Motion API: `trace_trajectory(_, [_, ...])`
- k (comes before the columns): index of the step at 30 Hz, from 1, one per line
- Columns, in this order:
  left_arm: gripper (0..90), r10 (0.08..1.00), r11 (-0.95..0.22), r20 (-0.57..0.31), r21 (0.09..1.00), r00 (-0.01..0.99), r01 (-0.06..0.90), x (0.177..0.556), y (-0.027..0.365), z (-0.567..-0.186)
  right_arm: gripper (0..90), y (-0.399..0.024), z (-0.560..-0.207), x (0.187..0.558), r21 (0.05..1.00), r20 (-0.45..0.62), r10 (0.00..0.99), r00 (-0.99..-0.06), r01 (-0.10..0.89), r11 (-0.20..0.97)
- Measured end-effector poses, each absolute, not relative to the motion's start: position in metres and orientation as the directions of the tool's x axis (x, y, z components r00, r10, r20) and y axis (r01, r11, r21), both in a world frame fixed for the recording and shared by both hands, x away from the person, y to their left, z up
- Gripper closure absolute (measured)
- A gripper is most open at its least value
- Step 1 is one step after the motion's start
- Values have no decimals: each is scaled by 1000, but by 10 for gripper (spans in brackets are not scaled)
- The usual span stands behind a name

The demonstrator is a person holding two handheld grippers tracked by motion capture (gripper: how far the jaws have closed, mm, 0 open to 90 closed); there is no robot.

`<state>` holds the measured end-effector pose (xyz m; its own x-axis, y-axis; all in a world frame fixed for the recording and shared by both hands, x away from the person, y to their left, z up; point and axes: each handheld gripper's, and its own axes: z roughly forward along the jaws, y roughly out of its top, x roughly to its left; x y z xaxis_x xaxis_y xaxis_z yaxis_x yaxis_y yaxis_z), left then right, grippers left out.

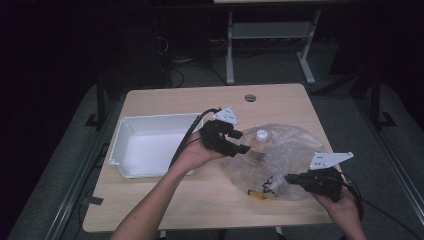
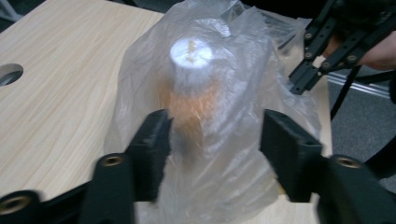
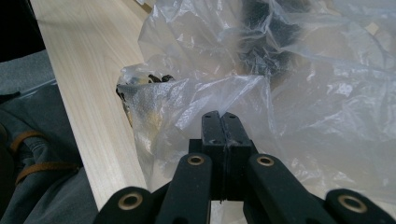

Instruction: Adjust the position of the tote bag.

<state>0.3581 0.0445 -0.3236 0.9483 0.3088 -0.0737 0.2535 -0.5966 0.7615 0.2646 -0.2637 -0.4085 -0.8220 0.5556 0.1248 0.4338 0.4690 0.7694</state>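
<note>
High view: left hand-held gripper open beside bottle in plastic bag, right hand-held gripper clamped on bag edge; next, probably regrasp bottle squarely.

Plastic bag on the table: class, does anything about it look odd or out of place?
Yes. A white-capped bottle stands upright inside the clear bag, wrapped in film. Small dark and yellowish bits lie at the bag's near edge by the right hand-held gripper, which pinches the film. Whether they spilled out is unclear.
</note>
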Motion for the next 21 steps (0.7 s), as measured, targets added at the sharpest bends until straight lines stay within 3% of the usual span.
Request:
trace_trajectory(4, [358, 317, -606, -84, 749, 945, 269, 366, 38, -328, 896, -264, -409, 265, 773, 128, 550, -825, 431, 466])
trace_trajectory(9, [539, 295, -642, -106, 714, 950, 279, 373, 33, -337, 896, -264, -409, 266, 772, 136, 547, -826, 434, 464])
trace_trajectory(17, [860, 280, -658, -73, 711, 957, 246, 373, 33, -337, 896, -264, -410, 267, 774, 135, 544, -828, 431, 464])
trace_trajectory(21, [892, 290, -654, -65, 715, 955, 247, 373, 37, -338, 895, -265, -409, 267, 776, 134, 545, -828, 430, 461])
